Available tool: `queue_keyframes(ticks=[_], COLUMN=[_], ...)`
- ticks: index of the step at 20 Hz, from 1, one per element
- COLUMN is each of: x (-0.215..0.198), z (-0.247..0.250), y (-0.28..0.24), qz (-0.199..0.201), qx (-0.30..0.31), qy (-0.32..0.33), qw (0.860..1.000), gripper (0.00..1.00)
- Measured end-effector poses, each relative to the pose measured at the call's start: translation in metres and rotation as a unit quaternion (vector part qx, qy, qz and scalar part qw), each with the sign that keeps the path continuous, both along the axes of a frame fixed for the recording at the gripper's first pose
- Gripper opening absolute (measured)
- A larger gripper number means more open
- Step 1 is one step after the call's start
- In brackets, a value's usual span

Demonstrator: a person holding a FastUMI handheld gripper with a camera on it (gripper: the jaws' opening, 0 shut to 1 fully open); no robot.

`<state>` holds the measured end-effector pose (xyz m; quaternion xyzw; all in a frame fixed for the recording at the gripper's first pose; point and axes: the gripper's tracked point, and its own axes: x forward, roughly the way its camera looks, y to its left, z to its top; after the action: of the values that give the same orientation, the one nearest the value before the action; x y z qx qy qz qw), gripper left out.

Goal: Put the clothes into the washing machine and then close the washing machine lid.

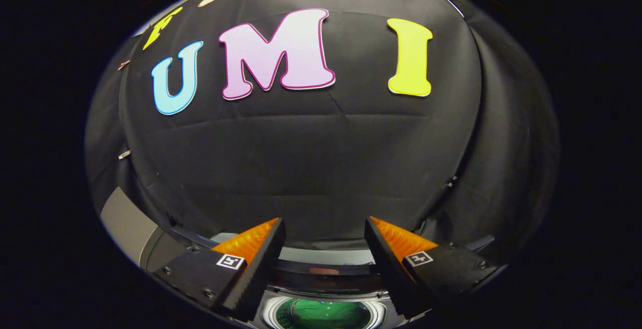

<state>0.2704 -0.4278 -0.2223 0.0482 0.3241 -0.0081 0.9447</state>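
Gripper view. The gripper (325, 228) is held level, facing the booth's black cloth wall (321, 168); its two fingers (251, 264) stand wide apart with nothing between them. Below the fingers, and partly framed by their inner edges, lies the top of the washing machine (326, 269): a pale rear deck, a dark band in front of it, and then the round drum opening (323, 314) with its ribbed light rim. Inside the opening a green mass shows, which reads as the clothes (326, 313) lying in the drum, though the patch is small and its folds cannot be made out. A grey slanted panel (128, 226) rises beside the machine, off to one side of the fingers; whether this is the raised lid cannot be told.

Judged relation. The drum lies straight beneath the gap between the fingers, not ahead of them, so the tips point over and past it toward the wall. If the green mass is indeed the load, the loading step looks done and the lid remains; the coming move would then call for turning toward the lid rather than reaching down.
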Motion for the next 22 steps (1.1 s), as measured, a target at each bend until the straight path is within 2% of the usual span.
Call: queue_keyframes(ticks=[6,22], x=[-0.006,-0.087], z=[0.004,0.019], y=[0.001,0.004], qz=[-0.003,-0.024], qx=[-0.006,-0.033], qy=[0.010,0.012], qw=[1.000,0.999], gripper=[0.99,1.00])
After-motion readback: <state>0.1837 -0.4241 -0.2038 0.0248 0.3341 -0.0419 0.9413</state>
